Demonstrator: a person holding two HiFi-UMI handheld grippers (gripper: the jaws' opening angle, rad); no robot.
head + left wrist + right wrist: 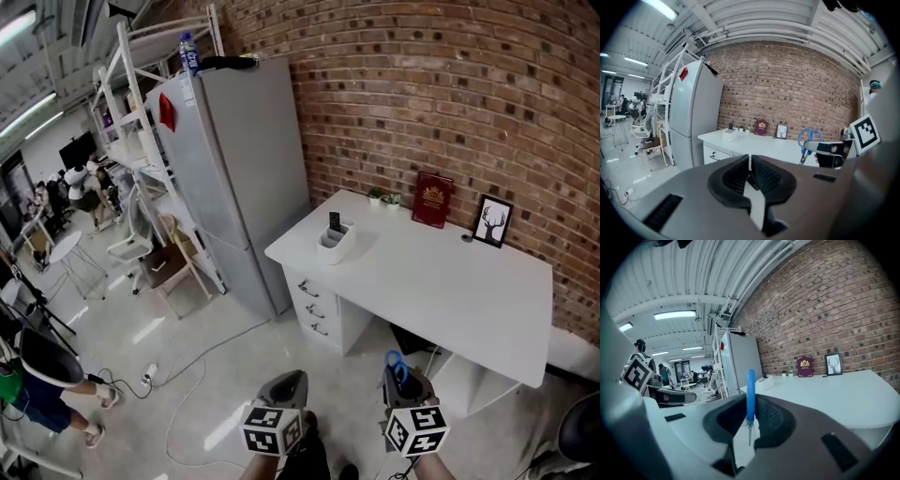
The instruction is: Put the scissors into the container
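Blue-handled scissors [397,366] stick up out of my right gripper [399,378], which is shut on them below the white desk's near edge. In the right gripper view the scissors [750,398] stand edge-on between the pads, handle up, blades down. From the left gripper view the scissors [809,139] show at the right, held by the other gripper. My left gripper [289,383] is shut with nothing in it, its pads [757,176] together. The white container [335,241] sits near the desk's left corner with a dark object in it, far from both grippers.
The white desk [450,291] stands against a brick wall, with drawers [314,307] at its left. On it are a red book [432,200], a framed deer picture [493,221] and small plants [383,199]. A tall grey fridge [239,178] stands to the left. Cables lie on the floor.
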